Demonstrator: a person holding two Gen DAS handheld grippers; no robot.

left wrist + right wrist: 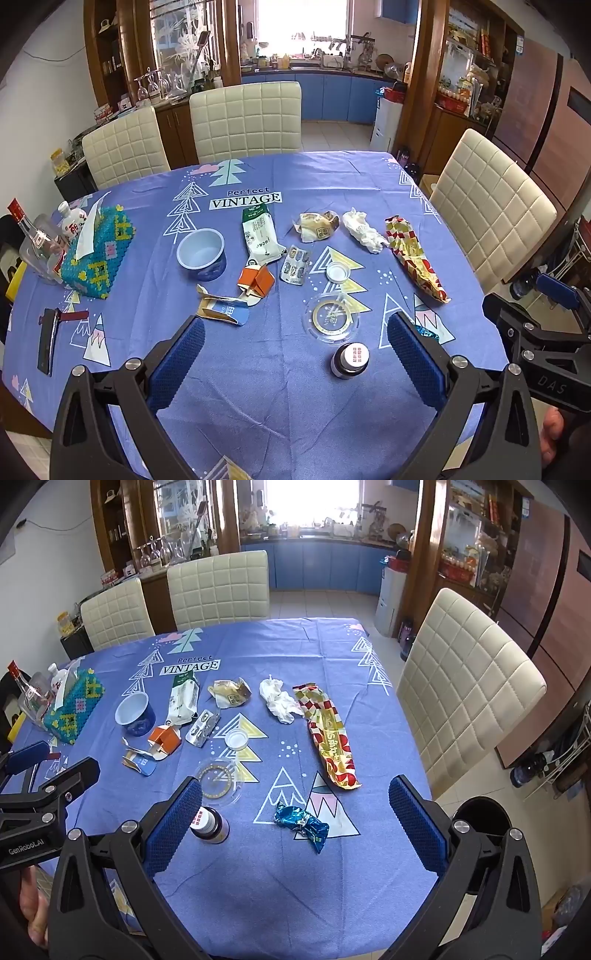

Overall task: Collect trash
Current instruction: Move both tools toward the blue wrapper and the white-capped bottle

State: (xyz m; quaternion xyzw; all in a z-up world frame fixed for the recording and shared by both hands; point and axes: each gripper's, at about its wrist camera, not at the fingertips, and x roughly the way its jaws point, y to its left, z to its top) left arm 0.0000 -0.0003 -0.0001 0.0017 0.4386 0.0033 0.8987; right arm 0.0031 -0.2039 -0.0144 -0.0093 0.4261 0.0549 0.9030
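Trash lies spread on the blue tablecloth (pixel 258 387): a red-gold snack wrapper (pixel 413 254) (pixel 330 738), a crumpled tissue (pixel 364 230) (pixel 279 699), a blue foil wrapper (pixel 301 823), a clear plastic lid (pixel 331 319) (pixel 218 779), a white cap (pixel 338 273) (pixel 236 738), a blister pack (pixel 294 265), a milk pouch (pixel 258 234), torn cartons (pixel 236 299) and a pastry wrapper (pixel 317 225). My left gripper (pixel 295 354) is open and empty above the near table edge. My right gripper (pixel 295 819) is open and empty, with the blue foil wrapper between its fingers' line of sight.
A small dark bottle (pixel 349 360) (pixel 210 825) stands near the front. A blue cup (pixel 202 253), beaded tissue box (pixel 98 251), glass bottles (pixel 37 236) and a phone (pixel 48 339) sit at the left. Cream chairs (pixel 491 210) ring the table. A black bin (pixel 480 819) stands at the right.
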